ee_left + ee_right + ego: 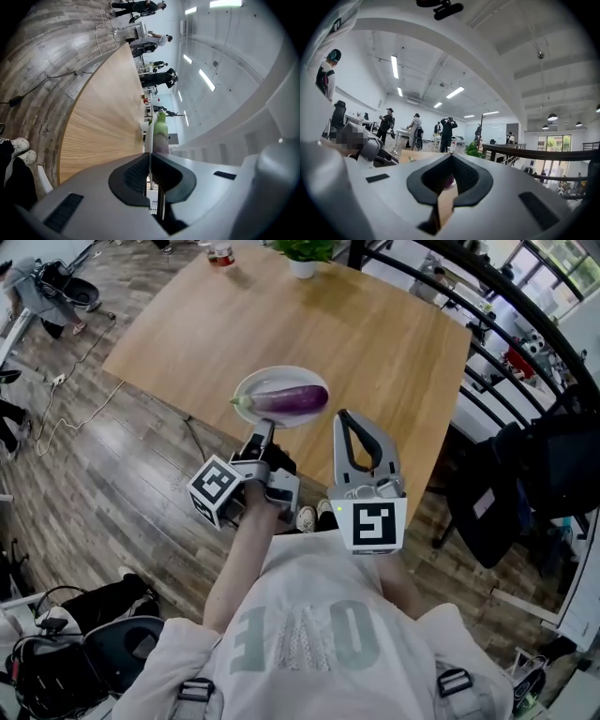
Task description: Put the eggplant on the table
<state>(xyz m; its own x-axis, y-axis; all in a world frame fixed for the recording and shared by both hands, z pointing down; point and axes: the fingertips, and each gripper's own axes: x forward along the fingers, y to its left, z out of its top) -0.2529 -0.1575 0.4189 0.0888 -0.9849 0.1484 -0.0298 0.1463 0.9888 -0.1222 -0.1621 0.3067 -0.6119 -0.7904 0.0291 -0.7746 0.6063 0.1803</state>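
Observation:
A purple eggplant [289,399] with a green stem lies on a white plate [251,385], which hangs over the near edge of the wooden table [309,324]. My left gripper [268,426] is shut on the plate's near rim. In the left gripper view the plate [146,136] shows edge-on between the closed jaws of the left gripper [150,157], with the eggplant [161,131] beyond them. To the right of the plate, my right gripper [342,416] is shut and holds nothing. In the right gripper view its tips [451,157] meet, and a bit of eggplant [449,182] shows behind them.
A potted plant [302,254] and a small jar [220,253] stand at the table's far edge. A black railing [487,296] runs along the right side. Cables [66,418] and bags [66,652] lie on the wood floor at the left. Several people stand far off.

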